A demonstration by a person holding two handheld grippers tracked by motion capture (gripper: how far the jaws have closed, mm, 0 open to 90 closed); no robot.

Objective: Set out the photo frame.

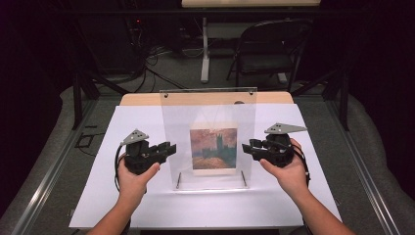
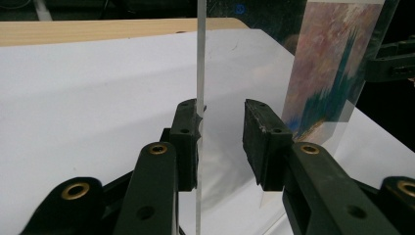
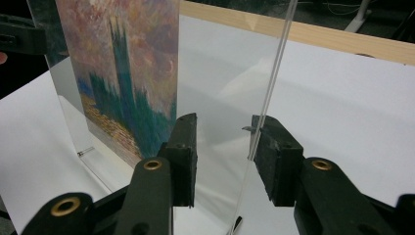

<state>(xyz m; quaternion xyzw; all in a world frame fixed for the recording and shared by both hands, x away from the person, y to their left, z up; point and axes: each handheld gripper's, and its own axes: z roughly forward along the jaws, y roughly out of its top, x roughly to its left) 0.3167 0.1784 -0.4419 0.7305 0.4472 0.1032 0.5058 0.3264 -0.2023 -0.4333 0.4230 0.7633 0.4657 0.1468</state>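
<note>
On the white sheet the clear acrylic frame, holding a painting print, stands upright between left gripper and right gripper. Each gripper view alone reveals parted jaws straddling a pane edge, ungripped

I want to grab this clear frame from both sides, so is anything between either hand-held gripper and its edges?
Nothing visible. Each open hand-held gripper, left and right, already has an edge of the clear frame between its jaws.

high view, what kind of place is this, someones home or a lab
Most likely a lab or recording workspace, not a home: dark curtained surroundings, loose cables on the floor, a folding chair, and a white-covered table under a fixed camera.
</note>
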